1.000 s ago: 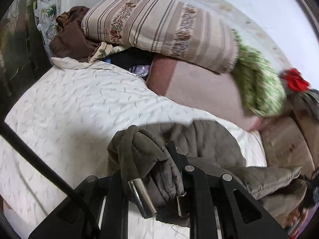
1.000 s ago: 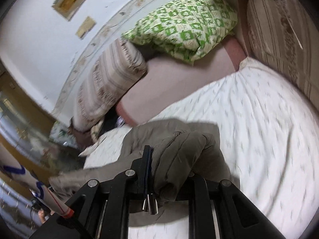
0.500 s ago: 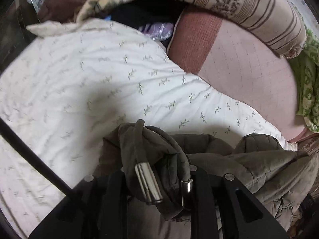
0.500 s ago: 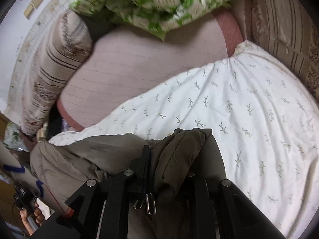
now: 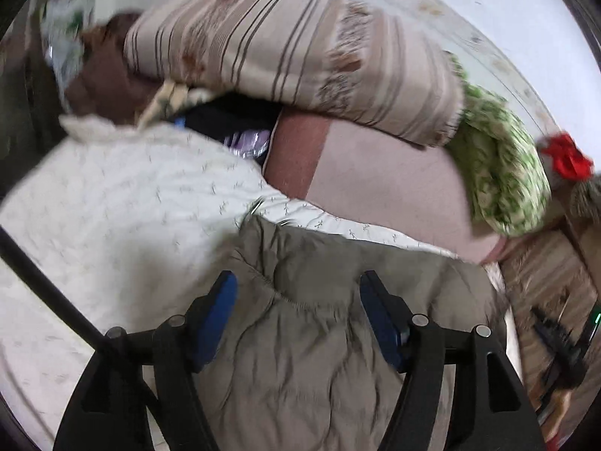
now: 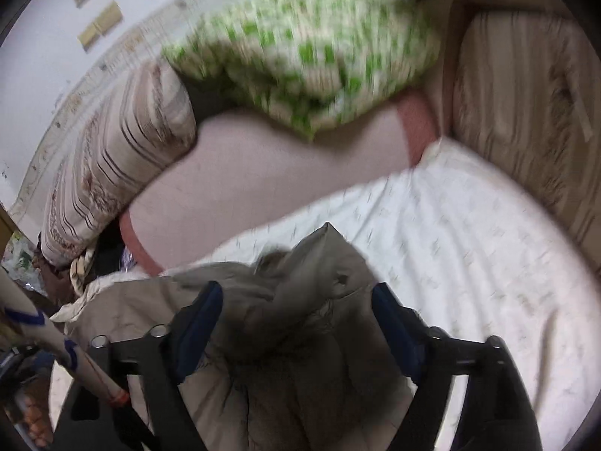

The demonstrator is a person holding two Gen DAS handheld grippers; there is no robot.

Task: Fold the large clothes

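Note:
A grey-brown quilted jacket (image 5: 319, 323) lies on a white sheet with small leaf prints (image 5: 124, 203). My left gripper (image 5: 298, 293) is open, its blue-padded fingers spread wide over the jacket's upper edge, holding nothing. In the right wrist view the same jacket (image 6: 293, 338) lies bunched, with a pointed fold sticking up. My right gripper (image 6: 296, 304) is open too, fingers on either side of that bunched part, not gripping it. Both views are motion-blurred.
A striped pillow (image 5: 293, 52) and a green-patterned pillow (image 5: 499, 165) lie at the back on a pink mattress (image 5: 379, 184). Brown clothes (image 5: 105, 79) are piled at the far left. A striped cushion (image 6: 526, 97) lines the right side. A red object (image 5: 567, 158) sits far right.
Both grippers were shut on bunches of the jacket and have opened and let go. The jacket now lies on the sheet and both cameras have tilted back up.

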